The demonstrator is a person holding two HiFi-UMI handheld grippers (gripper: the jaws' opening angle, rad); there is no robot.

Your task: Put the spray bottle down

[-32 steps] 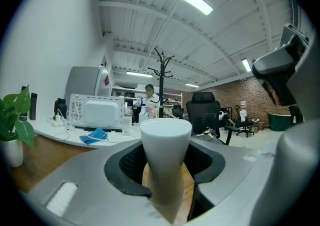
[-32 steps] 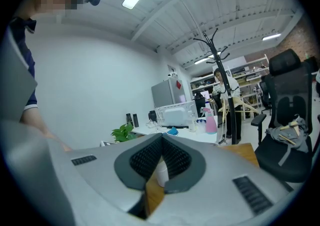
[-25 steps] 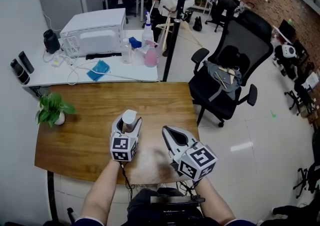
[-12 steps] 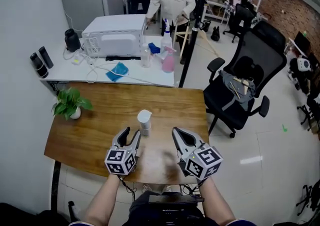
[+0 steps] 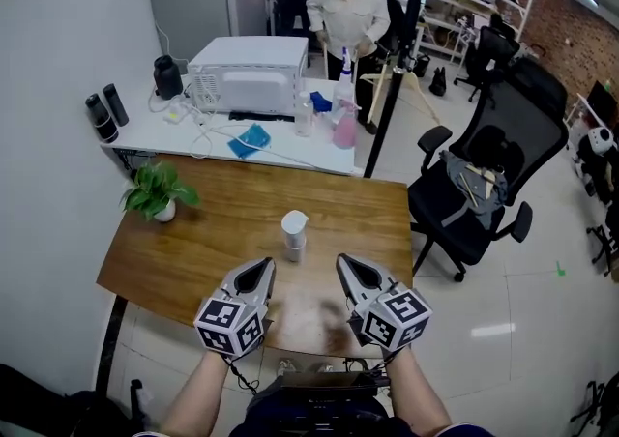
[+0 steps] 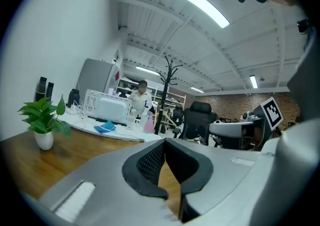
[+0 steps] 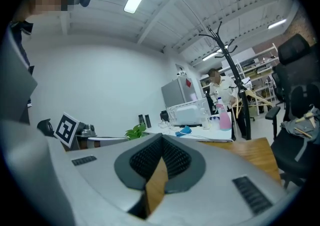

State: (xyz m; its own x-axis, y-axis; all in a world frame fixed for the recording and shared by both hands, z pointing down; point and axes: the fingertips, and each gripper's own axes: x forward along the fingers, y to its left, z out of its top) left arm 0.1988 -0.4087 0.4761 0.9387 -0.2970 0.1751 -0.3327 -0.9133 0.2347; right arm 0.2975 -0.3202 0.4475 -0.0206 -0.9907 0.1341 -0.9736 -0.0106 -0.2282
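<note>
Status: small spray bottle with white pump head and pale grey body stands on the brown wooden table, about mid-table and a bit toward its near edge. It looks upright, but it is small in the head view and neither gripper view shows it clearly, so take that as probable.

Left gripper, grey with a marker cube, hangs over the table's near edge. Its jaws are clamped together on nothing, with only bare table wood visible behind the pads.

Right gripper sits beside it over the same near edge of the table, tips also pressed together and empty.

Neither touches the bottle, which stands apart from both tips, further in on the table.

Judgement: the put-down is done. Nothing is left for the task as far as I can see, except perhaps clearing both grippers off the table.
</note>
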